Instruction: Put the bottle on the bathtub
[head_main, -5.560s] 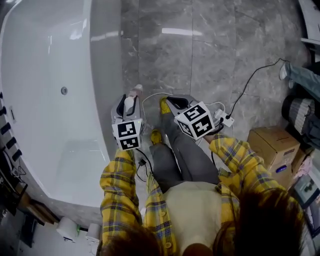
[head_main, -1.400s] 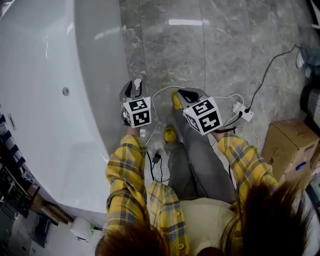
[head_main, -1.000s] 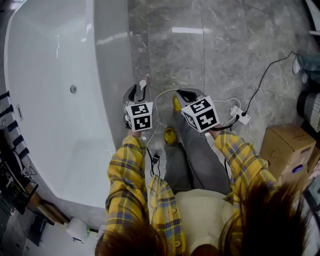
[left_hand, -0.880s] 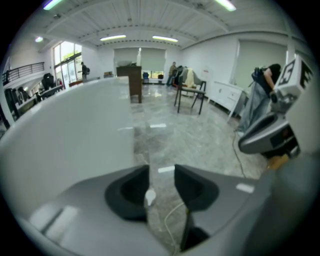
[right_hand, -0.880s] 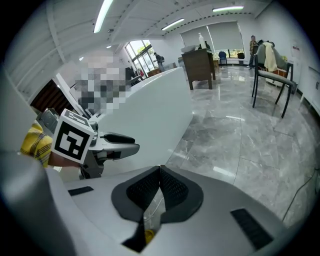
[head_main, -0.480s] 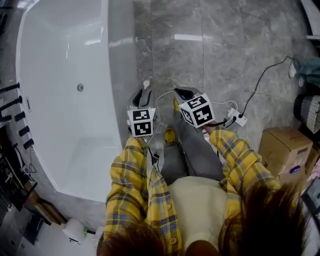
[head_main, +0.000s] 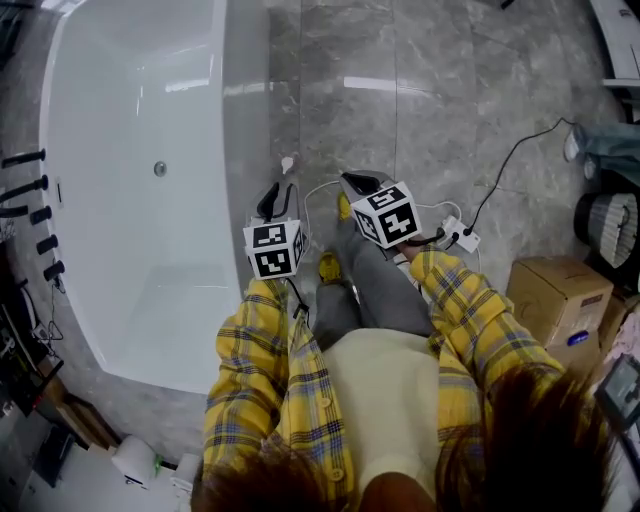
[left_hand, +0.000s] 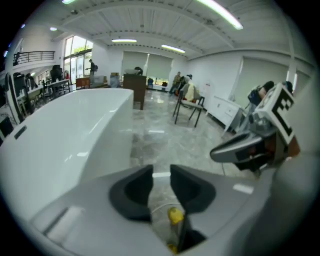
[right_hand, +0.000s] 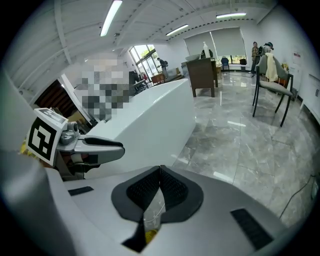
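Observation:
The white bathtub (head_main: 235, 150) fills the left of the head view, and its outer wall (left_hand: 65, 130) runs along the left gripper view. My left gripper (head_main: 275, 192) hovers over the floor beside that wall. Its jaws stand open with only floor showing in the gap (left_hand: 161, 177). A small white thing (head_main: 287, 163), which looks like the bottle, sits just past the left fingertips, apart from them; the left gripper view does not show it. My right gripper (head_main: 352, 181) is beside the left one, shut and empty (right_hand: 160, 172).
The person's grey legs and yellow shoes (head_main: 328, 267) are under the grippers. A white power strip (head_main: 458, 236) with cables lies on the marble floor to the right, and a cardboard box (head_main: 560, 296) farther right. Black fittings (head_main: 30, 185) line the tub's far side.
Half a second ago the bottle stood up between the left jaws. Now those jaws are apart and empty, and the white thing sits off their tips. The right gripper stays shut.

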